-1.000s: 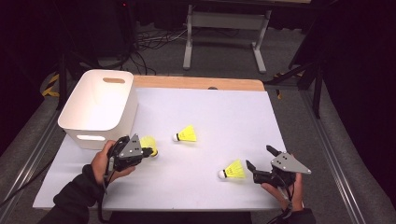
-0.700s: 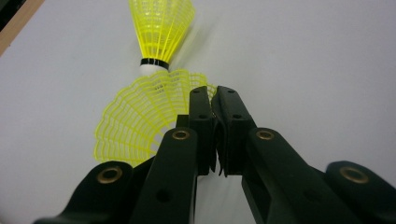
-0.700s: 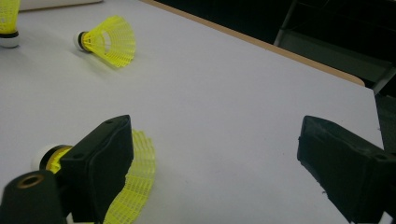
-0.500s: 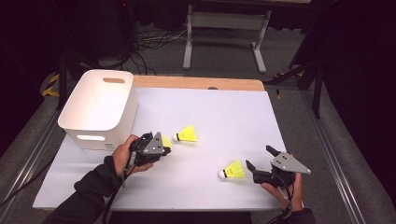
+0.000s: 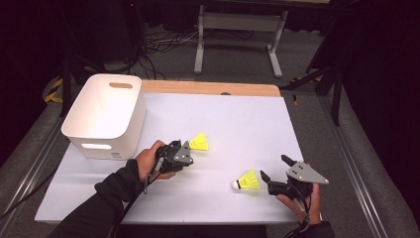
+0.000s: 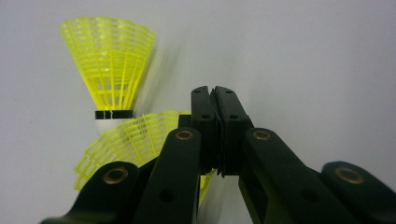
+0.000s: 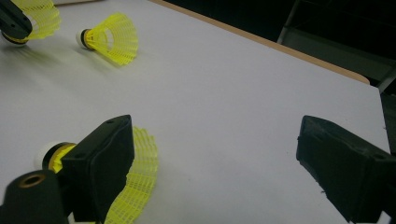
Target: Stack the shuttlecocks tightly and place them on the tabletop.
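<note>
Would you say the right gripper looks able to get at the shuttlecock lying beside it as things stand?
Probably yes. The right gripper stands with its jaws wide open just beside the shuttlecock, and in the right gripper view one jaw already lies alongside its yellow skirt. Nothing lies between them on the table.

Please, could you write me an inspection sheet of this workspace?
Surface: white table, wooden far edge.
Job's things: held shuttlecock in the left claw; second shuttlecock lying just beyond it; third shuttlecock beside the right claw; white bin at left.
Clutter: nothing seen.
Grippers: left claw shut on the skirt; right claw open, holding nothing.
Cables: loose cables on the floor behind.
Surroundings: grey stand, dark room.
</note>
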### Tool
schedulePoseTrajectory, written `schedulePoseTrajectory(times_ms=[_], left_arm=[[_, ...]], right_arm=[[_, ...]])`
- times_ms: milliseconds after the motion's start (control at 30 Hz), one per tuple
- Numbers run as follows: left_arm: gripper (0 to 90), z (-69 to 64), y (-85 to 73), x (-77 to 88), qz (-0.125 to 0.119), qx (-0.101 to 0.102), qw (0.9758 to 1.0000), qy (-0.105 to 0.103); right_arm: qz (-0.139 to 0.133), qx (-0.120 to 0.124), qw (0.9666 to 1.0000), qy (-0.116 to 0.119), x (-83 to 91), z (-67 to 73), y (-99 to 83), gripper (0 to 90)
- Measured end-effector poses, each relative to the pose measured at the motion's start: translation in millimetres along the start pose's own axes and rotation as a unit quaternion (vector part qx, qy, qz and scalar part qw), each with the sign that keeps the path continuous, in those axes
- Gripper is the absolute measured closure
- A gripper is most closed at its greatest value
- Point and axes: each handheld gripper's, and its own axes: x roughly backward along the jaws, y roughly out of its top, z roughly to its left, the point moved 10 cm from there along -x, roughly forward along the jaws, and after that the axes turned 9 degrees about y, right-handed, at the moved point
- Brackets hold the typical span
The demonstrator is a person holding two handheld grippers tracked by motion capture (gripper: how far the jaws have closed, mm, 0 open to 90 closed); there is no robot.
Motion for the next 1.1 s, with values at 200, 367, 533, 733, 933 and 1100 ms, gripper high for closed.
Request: schedulePoseTrajectory(times_ms=[200, 367, 533, 733, 933, 1100], left_arm=[[87.3, -4.9, 3.9, -8.0, 0.014, -0.004, 0.9998, -0.015], [87.0, -12.3, 5.2, -11.9, 0.021, -0.008, 0.9993, -0.031], [81.4, -14.2, 5.6, -10.6, 0.018, 0.011, 0.9988, -0.044], [77.3, -13.9, 7.4, -2.1, 0.001, 0.026, 0.9984, -0.05], [65.7, -2.8, 10.8, 12.1, -0.031, 0.045, 0.9982, -0.024], [46.0, 10.2, 9.2, 17.2, -0.031, 0.064, 0.9974, 0.011]], right_arm=[[0.003, 0.003, 1.0, 0.002, -1.1, 1.2, -0.5, 12.4], [0.004, 0.004, 1.0, 0.004, -1.2, 1.8, -0.7, 12.4], [0.005, 0.005, 0.9999, 0.007, -0.8, 1.8, -1.2, 12.3], [0.003, 0.001, 0.9999, 0.011, 0.0, 1.6, -1.4, 12.4], [-0.02, -0.007, 0.9997, -0.01, 7.2, -5.4, 3.8, 13.5], [-0.019, -0.007, 0.9997, -0.012, 7.7, -6.1, 3.6, 14.0]])
